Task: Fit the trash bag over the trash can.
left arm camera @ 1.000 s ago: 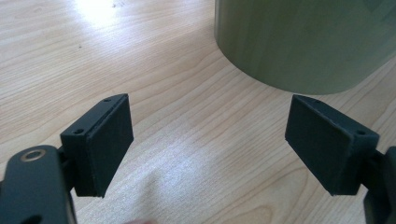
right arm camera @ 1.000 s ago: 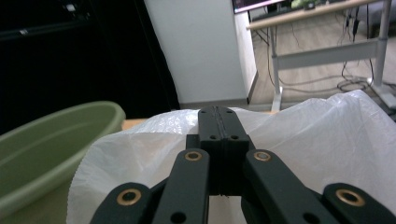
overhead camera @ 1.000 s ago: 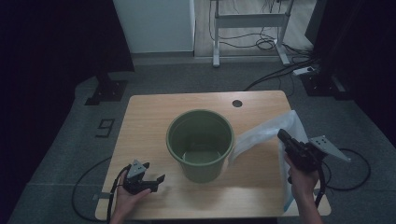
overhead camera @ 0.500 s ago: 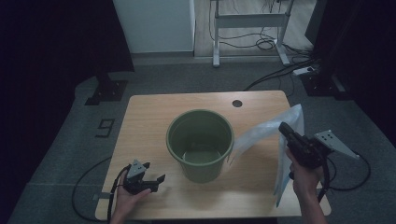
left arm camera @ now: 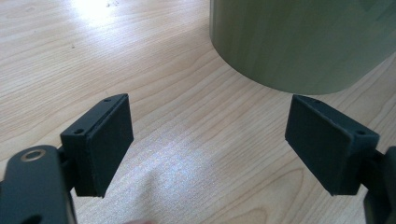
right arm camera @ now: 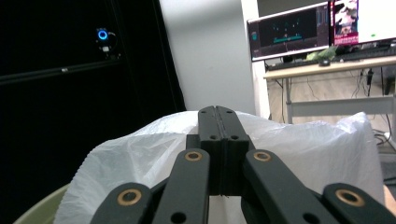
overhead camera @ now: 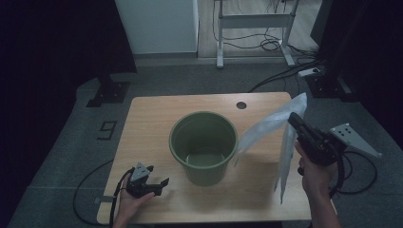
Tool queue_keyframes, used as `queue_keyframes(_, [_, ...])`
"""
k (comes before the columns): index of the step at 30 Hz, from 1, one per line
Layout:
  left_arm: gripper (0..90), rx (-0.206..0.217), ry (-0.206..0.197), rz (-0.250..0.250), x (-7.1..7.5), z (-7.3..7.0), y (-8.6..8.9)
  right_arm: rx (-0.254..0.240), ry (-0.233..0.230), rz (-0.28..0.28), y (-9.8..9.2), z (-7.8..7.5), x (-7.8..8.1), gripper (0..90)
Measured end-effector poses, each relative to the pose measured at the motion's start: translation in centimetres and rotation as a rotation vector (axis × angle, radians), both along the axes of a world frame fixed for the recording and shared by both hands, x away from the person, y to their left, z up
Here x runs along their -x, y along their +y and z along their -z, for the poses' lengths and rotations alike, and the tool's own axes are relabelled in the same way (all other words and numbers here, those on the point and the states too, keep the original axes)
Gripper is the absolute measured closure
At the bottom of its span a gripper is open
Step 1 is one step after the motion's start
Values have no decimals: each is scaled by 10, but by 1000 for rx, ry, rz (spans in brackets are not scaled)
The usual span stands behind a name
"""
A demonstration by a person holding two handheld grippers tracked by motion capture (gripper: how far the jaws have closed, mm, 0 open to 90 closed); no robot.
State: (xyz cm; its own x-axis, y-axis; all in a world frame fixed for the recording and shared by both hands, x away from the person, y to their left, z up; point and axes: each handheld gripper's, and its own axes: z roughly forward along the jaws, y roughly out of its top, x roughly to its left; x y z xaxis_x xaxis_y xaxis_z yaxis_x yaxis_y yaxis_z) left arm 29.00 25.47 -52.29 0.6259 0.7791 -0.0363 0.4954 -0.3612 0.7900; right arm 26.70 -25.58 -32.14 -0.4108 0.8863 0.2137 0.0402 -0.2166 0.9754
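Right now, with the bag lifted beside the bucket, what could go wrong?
1. The right gripper pinches the white plastic bag at one thin edge, so the film could slip or tear.
2. The bag's loose lower part hangs beside the green bucket, not over it, and may snag its rim.
3. The left gripper is open on the table, so nothing steadies the bucket.

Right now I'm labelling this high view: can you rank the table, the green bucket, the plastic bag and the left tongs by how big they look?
1. Table.
2. Green bucket.
3. Plastic bag, lifted and edge-on, so its rank against the bucket is unsure.
4. Left tongs.
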Motion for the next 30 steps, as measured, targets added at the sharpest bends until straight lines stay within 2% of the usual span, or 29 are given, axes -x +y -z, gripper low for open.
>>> queue_keyframes(12, [148, -1, 5, -1, -1, 1, 0, -26, -56, -19, 9, -29, 3, 891])
queue_keyframes(25, [147, 3, 5, 0, -1, 1, 1, -22, -139, -50, 33, -70, 7, 892])
queue_keyframes(30, [147, 4, 5, -1, -1, 1, 1, -19, -155, -72, 43, -77, 9, 892])
